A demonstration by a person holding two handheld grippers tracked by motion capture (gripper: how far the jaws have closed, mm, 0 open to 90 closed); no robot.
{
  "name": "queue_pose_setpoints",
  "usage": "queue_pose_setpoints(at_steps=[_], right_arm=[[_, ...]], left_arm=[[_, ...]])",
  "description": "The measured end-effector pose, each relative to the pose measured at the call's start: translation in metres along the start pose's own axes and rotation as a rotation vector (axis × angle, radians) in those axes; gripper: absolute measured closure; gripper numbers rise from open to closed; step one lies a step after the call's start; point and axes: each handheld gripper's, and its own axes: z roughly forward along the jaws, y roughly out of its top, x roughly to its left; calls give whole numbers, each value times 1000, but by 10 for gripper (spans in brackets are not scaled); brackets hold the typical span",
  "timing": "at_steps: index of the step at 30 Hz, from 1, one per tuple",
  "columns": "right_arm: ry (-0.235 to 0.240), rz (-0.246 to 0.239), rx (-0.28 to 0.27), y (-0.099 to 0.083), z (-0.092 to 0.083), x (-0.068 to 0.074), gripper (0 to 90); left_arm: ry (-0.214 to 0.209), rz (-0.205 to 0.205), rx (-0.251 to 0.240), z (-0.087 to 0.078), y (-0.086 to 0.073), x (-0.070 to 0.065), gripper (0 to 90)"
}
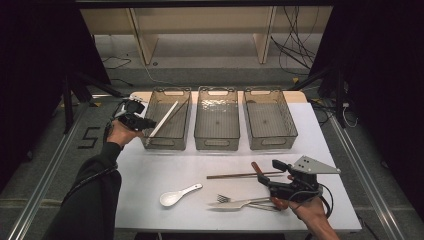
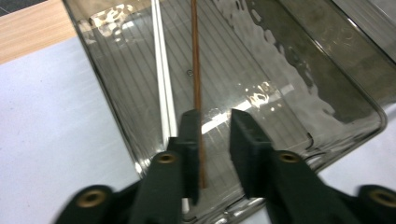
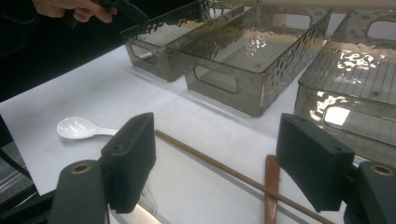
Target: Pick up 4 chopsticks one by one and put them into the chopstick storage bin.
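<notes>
Here, the left gripper (image 1: 150, 123) hangs over the near-left corner of the leftmost smoked-plastic bin (image 1: 186, 100), jaws parted a little. In the left gripper view a thin brown wooden chopstick (image 2: 196, 70) lies inside that bin between the jaws, close by the left pad; whether it touches can't be told. A white plastic chopstick (image 1: 165, 118) leans next to it, its near end on the bin's rim.

The right gripper (image 1: 267, 172) rests at the front right of the white tabletop (image 1: 150, 170), jaws wide apart w/ nothing held. Between them in the right gripper view run a second brown chopstick (image 3: 210, 163) & a brown wooden handle (image 3: 272, 177).

Also on the table: a white ceramic soup spoon (image 1: 176, 196) front & centre, a metal fork (image 1: 235, 200) w/ other cutlery just right of it. Middle bin (image 1: 217, 95) & right bin (image 1: 270, 97) stand alongside.
</notes>
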Motion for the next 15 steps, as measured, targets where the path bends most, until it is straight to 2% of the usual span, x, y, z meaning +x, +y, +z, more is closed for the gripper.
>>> queue_pose_setpoints(at_steps=[3,5,6,8,11,12,14,15], right_arm=[[-1,1,-3,0,0,0,294],[-2,0,0,0,0,0,294],[-2,-1,0,0,0,0,294],[-1,0,-4,0,0,0,294],[-2,-2,-3,0,-1,0,294],[-2,-3,-6,0,-1,0,294],[0,-1,-8,0,-1,0,293],[0,-2,-2,1,0,1,293]], left_arm=[[-20,-12,-21,-5,2,-10,597],[-62,-33,-20,-7,4,-17,520],[-86,-24,-25,-8,4,-22,490],[-106,-1,-34,-9,2,-31,450],[-166,-8,-76,-13,-4,-41,376],[-186,-13,-72,-12,-6,-44,368],[-178,12,-61,-13,-7,-48,339],[-182,7,-76,-15,-8,-51,332]])
